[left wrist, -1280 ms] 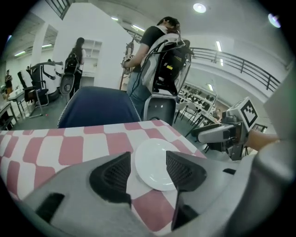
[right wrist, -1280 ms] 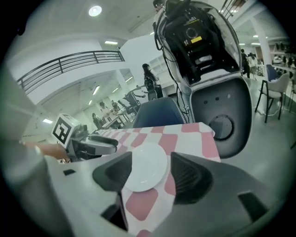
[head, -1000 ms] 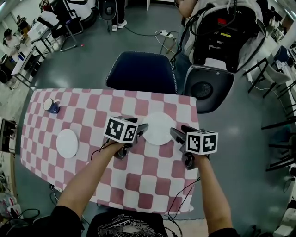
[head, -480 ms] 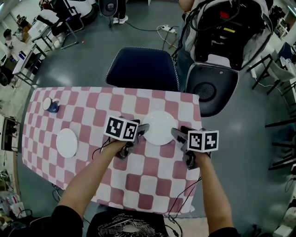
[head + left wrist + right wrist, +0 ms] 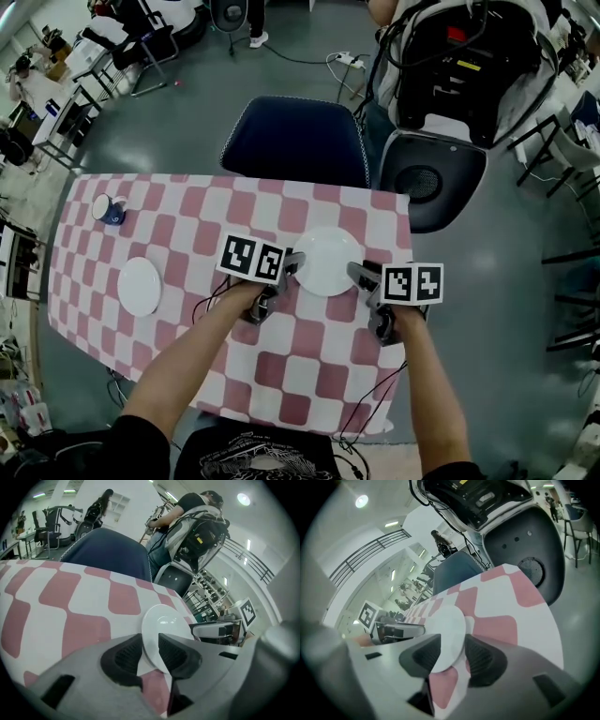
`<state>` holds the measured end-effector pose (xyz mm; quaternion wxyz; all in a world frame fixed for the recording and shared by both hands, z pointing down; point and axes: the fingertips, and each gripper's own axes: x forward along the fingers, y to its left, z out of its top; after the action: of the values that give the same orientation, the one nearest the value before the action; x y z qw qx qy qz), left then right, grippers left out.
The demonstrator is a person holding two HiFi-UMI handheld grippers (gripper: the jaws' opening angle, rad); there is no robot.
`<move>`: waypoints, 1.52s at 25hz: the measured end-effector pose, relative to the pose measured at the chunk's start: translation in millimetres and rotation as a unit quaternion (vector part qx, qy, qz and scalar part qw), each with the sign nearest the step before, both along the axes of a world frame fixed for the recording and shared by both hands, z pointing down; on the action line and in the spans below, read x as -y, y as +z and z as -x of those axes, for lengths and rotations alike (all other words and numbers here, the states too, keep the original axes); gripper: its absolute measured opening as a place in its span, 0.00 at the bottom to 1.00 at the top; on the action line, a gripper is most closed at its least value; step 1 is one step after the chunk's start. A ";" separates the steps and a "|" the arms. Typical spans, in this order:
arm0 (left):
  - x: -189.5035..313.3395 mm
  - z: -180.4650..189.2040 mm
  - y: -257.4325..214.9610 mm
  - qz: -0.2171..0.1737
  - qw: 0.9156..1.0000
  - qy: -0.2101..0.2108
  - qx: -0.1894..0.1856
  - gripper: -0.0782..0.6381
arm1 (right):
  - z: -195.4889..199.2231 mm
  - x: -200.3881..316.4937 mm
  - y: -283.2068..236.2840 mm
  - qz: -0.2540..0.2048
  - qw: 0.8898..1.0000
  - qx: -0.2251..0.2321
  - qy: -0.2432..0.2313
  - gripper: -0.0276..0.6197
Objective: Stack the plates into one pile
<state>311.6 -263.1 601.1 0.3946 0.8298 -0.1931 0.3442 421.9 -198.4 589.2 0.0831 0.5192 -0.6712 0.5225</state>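
The larger white plate [image 5: 325, 262] is lying flat on the pink-and-white checked table [image 5: 309, 370], its glossy face showing bare. The left gripper [image 5: 292, 263] is reaching in at this plate's left edge. Its jaws have just been closing and are standing partly apart, with the rim passing between the dark ribbed pads [image 5: 123, 657] while the plate is resting on the cloth. The right gripper [image 5: 357, 274] is reaching in at the plate's right edge. Its jaws have also just been closing and are straddling the rim, a narrow strip of cloth showing beside one pad. Well to the left of the larger plate, a smaller white plate [image 5: 139, 286] is sitting alone, also bare. Farther left still, a blue mug [image 5: 109, 212] is standing near the cloth's corner; what it is holding cannot be told. Beyond the larger plate, off the table, a dark blue chair [image 5: 295, 141] is standing. A grey chair [image 5: 433, 178] is standing to its right, with a person carrying a black pack [image 5: 199, 527] behind it.
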 end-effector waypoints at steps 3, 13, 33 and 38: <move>1.8 2.4 1.1 -0.002 1.000 -0.009 0.004 0.21 | -2.8 -0.4 3.0 0.009 1.000 -0.007 0.006 0.25; 0.4 6.6 -10.0 -0.007 1.000 -0.026 -0.014 0.19 | -11.0 -2.1 -4.5 0.007 0.999 0.011 0.039 0.11; 46.9 119.3 -50.2 -0.039 0.993 -0.099 -0.040 0.18 | 94.1 61.0 -48.4 -0.035 0.999 0.009 -0.035 0.10; 44.7 158.4 -60.0 -0.053 0.991 -0.119 -0.042 0.18 | 132.0 62.3 -56.9 -0.043 0.998 0.006 -0.054 0.10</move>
<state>153.2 -307.8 541.1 0.3958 0.8343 -0.2914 0.2495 289.9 -260.8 532.3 0.0848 0.4821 -0.7205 0.4911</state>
